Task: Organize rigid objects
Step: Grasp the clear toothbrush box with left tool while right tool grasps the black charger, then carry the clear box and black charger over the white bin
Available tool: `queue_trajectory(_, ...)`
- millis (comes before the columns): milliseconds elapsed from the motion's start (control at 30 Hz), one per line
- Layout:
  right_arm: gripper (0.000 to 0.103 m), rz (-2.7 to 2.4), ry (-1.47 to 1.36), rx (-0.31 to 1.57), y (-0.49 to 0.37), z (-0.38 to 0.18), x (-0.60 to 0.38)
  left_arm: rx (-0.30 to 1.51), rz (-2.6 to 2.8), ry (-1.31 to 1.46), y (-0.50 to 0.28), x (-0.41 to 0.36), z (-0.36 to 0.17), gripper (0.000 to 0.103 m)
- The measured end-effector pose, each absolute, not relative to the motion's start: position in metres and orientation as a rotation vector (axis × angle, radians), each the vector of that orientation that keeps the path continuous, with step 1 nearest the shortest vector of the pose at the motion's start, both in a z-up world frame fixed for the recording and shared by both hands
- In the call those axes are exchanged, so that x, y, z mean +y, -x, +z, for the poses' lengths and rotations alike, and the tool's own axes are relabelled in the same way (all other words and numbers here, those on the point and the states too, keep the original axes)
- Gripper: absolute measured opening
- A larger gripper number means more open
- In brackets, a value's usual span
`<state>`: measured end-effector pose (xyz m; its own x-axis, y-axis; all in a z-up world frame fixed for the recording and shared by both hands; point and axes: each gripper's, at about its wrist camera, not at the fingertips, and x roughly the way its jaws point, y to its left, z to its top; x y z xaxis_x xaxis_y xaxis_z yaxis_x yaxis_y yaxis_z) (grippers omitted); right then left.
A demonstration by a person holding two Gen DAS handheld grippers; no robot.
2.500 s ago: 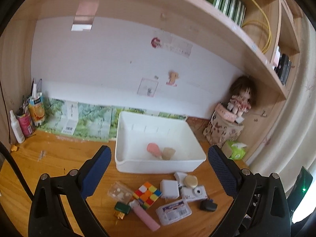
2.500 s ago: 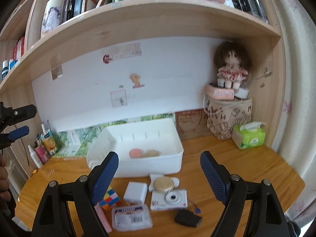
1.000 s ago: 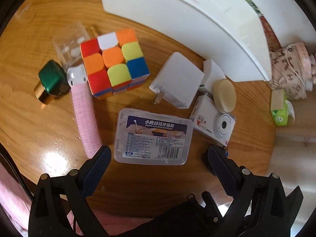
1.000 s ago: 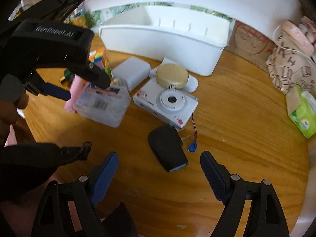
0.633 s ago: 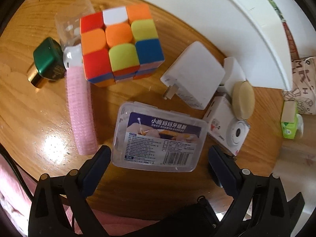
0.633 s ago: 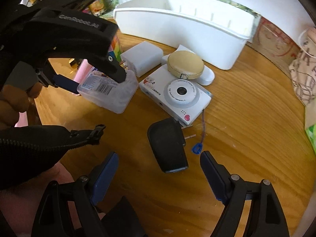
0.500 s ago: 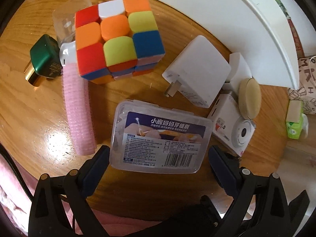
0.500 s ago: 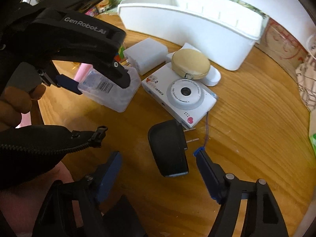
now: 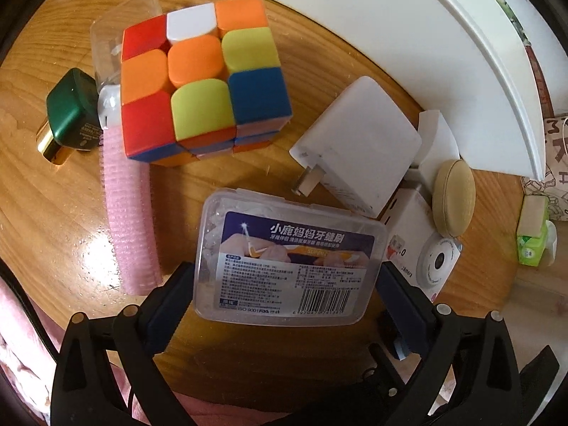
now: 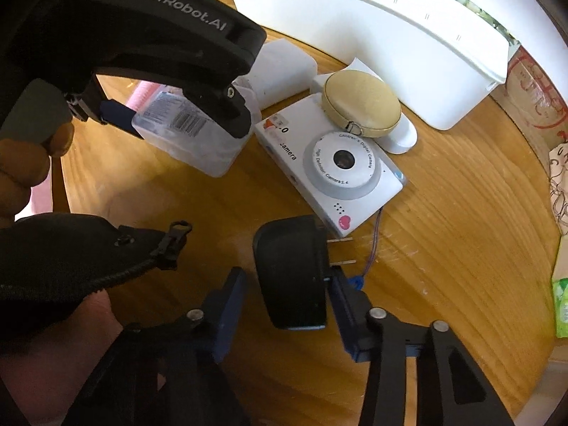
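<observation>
A: Presently the left gripper (image 9: 285, 284) is clamped on the clear floss-pick box (image 9: 289, 261), one pad on each short end. The right gripper (image 10: 285, 293) has its jaws closing around the black plug adapter (image 10: 291, 271); the far pad looks to be touching, the near pad stands apart.

B: Risks?

A: My judgement: the adapter lies skewed between the pads, so a one-sided squeeze could spin it or slide it toward the toy camera (image 10: 330, 174) just behind. The camera's cord lies near the adapter's prongs and might snag on the lift. The box is smooth plastic; a light grip could let it tip.

B: Where do they go?

A: Likely the white bin (image 10: 372, 39), behind the camera.

B: Surface, room?

A: Glossy wooden surface (image 10: 443, 230). Beyond the box from the left gripper: puzzle cube (image 9: 202, 78), pink roller (image 9: 129, 213), green bottle (image 9: 71, 117), white charger (image 9: 358, 149). Tan round case (image 10: 360, 103) rests on the camera's edge. Little of the room shows.
</observation>
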<state>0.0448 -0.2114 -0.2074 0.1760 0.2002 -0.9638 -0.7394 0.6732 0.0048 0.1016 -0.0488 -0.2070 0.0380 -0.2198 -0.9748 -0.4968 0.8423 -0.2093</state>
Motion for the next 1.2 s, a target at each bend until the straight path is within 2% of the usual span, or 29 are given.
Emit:
queue_trajectory(67,0.039,0.705,0.549,1.219,-0.043,-0.207,-0.212,1.538,0.233,0.588,-0.096,-0.044,-0.206,0.099)
queue_trajectory(600,0.038,0.675,0.542,1.193,-0.033,-0.192,-0.217,1.515,0.179,0.544,-0.077,-0.041,-0.189,0.099)
queue_trajectory(1200,0.038,0.586,0.442,1.102,-0.025,-0.135,-0.203,1.405,0.036,0.378,-0.060,-0.019,-0.111,0.099)
